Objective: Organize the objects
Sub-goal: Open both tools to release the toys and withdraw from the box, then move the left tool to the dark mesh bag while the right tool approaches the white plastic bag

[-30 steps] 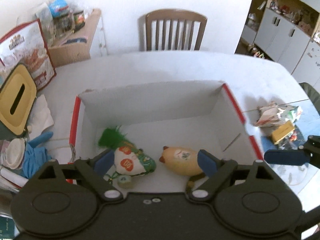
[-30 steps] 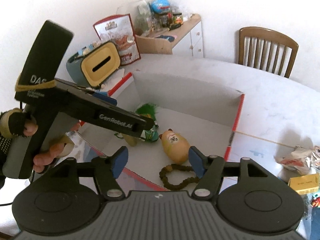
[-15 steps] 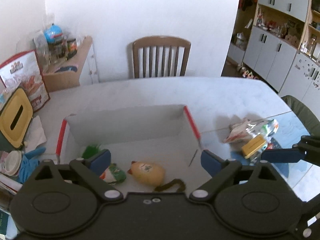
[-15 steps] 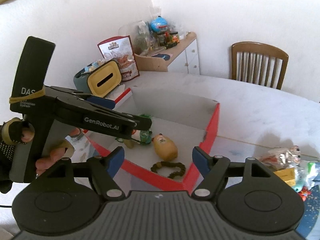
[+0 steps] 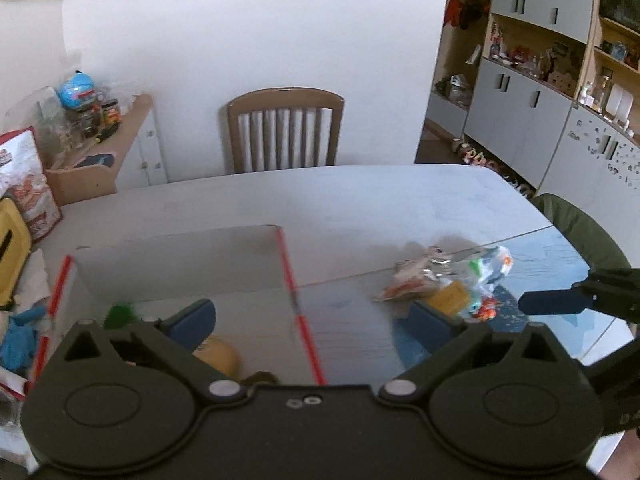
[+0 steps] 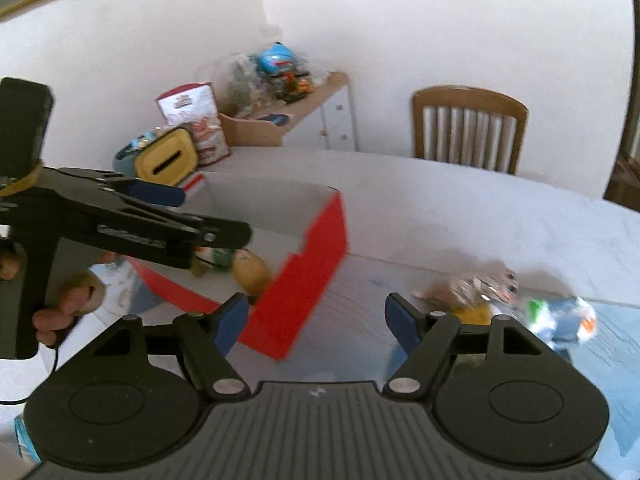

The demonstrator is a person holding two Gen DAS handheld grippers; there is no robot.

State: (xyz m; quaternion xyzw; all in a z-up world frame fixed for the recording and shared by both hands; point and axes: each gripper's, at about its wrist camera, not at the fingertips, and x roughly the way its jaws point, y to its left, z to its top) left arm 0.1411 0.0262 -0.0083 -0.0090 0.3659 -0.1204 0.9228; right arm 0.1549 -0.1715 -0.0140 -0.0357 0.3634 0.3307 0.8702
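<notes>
Both hand-held grippers are empty. The left hand-held gripper (image 5: 310,320) has just been opened wide; the right hand-held gripper (image 6: 316,320) is held fairly wide. The pile (image 6: 516,300) lies right of centre on the bench (image 6: 440,216), right of the box (image 6: 304,288). The right one is judged nearer.

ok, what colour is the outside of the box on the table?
Red outside, white inside. The box shows it best in the right wrist view.

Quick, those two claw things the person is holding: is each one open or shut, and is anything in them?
Left gripper: open, nothing held; its jaws have just been opening.
Right gripper: open, nothing held; its jaws have just been opening.
</notes>
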